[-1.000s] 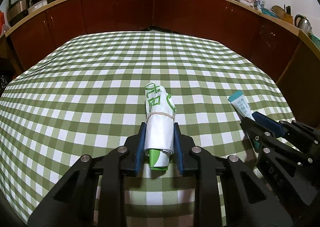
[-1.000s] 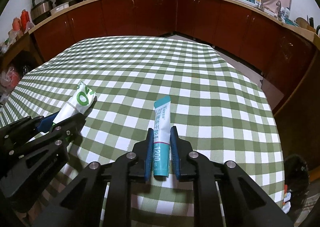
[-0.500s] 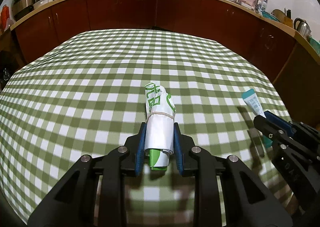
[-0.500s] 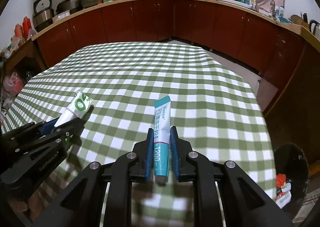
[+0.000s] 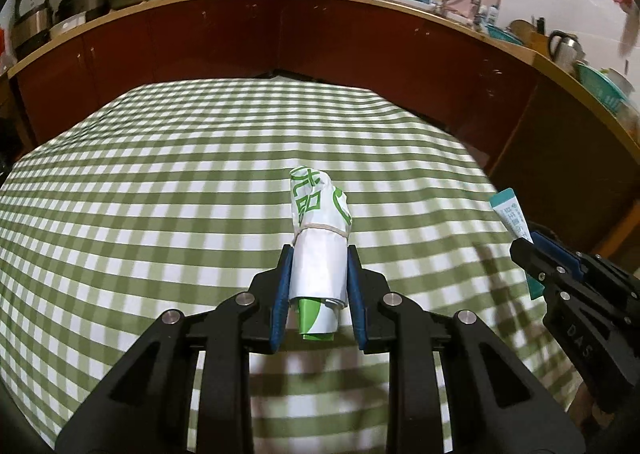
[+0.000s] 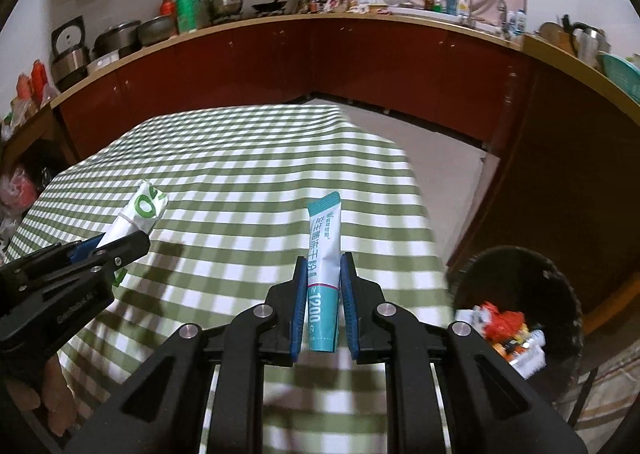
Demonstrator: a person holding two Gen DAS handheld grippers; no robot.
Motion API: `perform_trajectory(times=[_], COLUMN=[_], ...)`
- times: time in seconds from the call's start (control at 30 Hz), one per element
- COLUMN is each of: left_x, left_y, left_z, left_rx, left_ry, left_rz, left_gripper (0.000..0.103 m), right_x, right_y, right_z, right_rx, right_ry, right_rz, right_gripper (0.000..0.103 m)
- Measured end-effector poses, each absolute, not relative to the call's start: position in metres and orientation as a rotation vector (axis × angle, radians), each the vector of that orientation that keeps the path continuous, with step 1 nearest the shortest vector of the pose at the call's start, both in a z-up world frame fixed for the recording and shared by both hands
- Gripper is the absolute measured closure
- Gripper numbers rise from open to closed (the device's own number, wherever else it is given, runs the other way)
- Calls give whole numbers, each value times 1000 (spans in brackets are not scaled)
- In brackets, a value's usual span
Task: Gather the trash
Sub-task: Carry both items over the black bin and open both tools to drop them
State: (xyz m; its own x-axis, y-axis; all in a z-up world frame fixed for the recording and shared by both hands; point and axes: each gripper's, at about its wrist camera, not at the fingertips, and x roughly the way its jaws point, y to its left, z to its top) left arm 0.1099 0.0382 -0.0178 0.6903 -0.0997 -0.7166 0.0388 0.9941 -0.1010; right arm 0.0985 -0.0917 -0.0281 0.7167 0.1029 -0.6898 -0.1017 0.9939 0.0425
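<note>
Left wrist view: the left tongs point(image 5: 318, 286) are clenched on a rolled white-and-green wrapper point(image 5: 318, 246), bound by a rubber band, gripped across its lower half so the printed end juts forward and clear of the desk point(image 5: 140, 194) with its green checked cloth. That mid-body hold likely keeps the soft roll from sagging or slipping while carried. At the right edge the right tongs point(image 5: 524, 244) show, a teal tube point(image 5: 510, 214) poking from them. Right wrist view: the right tongs point(image 6: 323, 294) are clenched on the teal tube point(image 6: 323, 254), pads pressing its flat sides, tail end forward. Down to the right stands a dark trash bin point(image 6: 560, 286) on the floor, already holding bright scraps. Both pieces are lifted off the cloth, apparently so they can be carried to that bin and dropped in together.
</note>
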Motion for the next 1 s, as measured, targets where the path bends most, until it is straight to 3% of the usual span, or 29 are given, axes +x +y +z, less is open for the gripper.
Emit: perform_trajectory(times=[1.0], left_x=[101], left_y=[-152], left_z=[-10], left_rx=[60], left_ry=[748], left_rz=[-366], left_gripper=[78], right_x=[31], right_y=[-261], right_z=[-26], right_rx=[127], right_ry=[670], right_rz=[-199], right_gripper=[85])
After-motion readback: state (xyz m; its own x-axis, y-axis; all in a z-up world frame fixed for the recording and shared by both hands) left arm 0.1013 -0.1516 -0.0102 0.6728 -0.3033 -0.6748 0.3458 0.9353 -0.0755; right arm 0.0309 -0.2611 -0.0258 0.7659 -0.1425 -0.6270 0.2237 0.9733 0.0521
